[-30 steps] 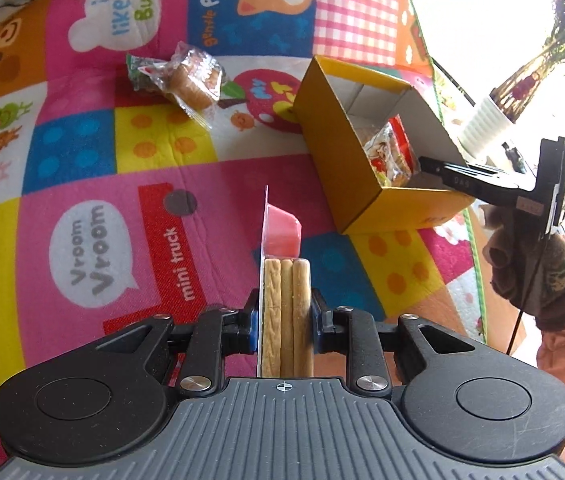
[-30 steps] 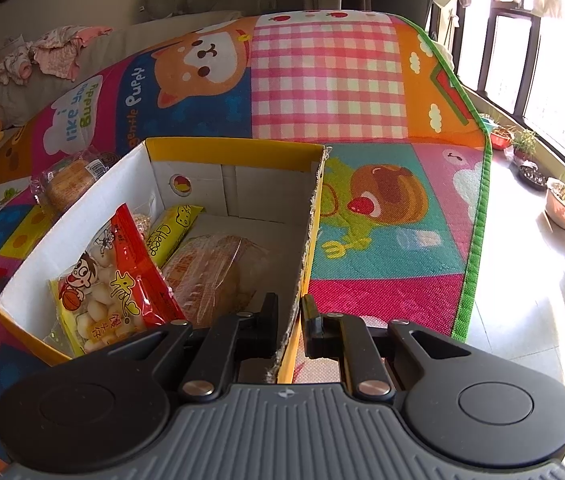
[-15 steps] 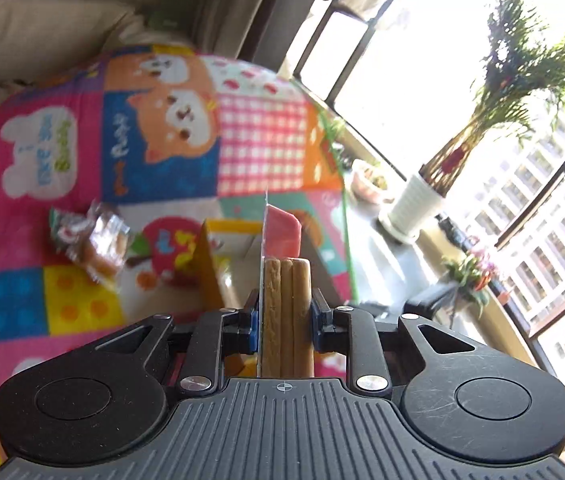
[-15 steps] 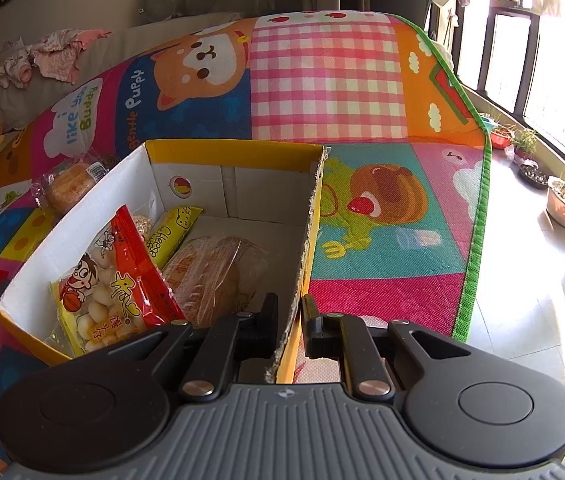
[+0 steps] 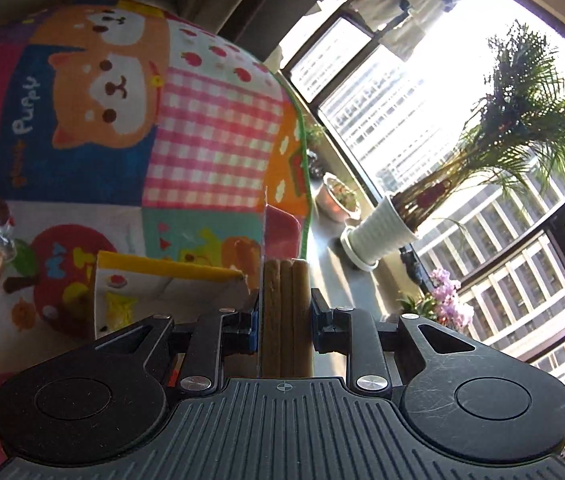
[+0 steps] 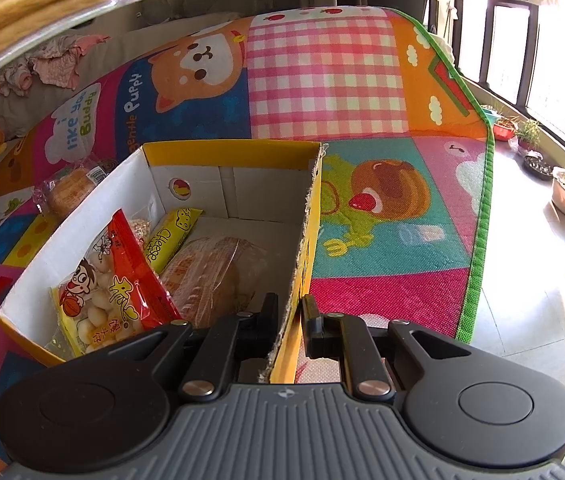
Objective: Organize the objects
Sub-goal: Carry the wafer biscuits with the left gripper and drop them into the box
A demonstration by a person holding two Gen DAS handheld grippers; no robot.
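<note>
- Left gripper: jaws closed on the biscuit pack, held on edge above the box.
- Right gripper: jaws closed on the box wall, steadying it.
- Pack looks light; clear wrap slippery, sticks brittle. Grip across the stiff stick stack, gently.
- Box already holds a snack bag and bread; a wrapped cake lies on the mat.

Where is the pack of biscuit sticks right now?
The pack of biscuit sticks is clamped in the left gripper, held in the air above the yellow box; the right wrist view shows it top left.
</note>
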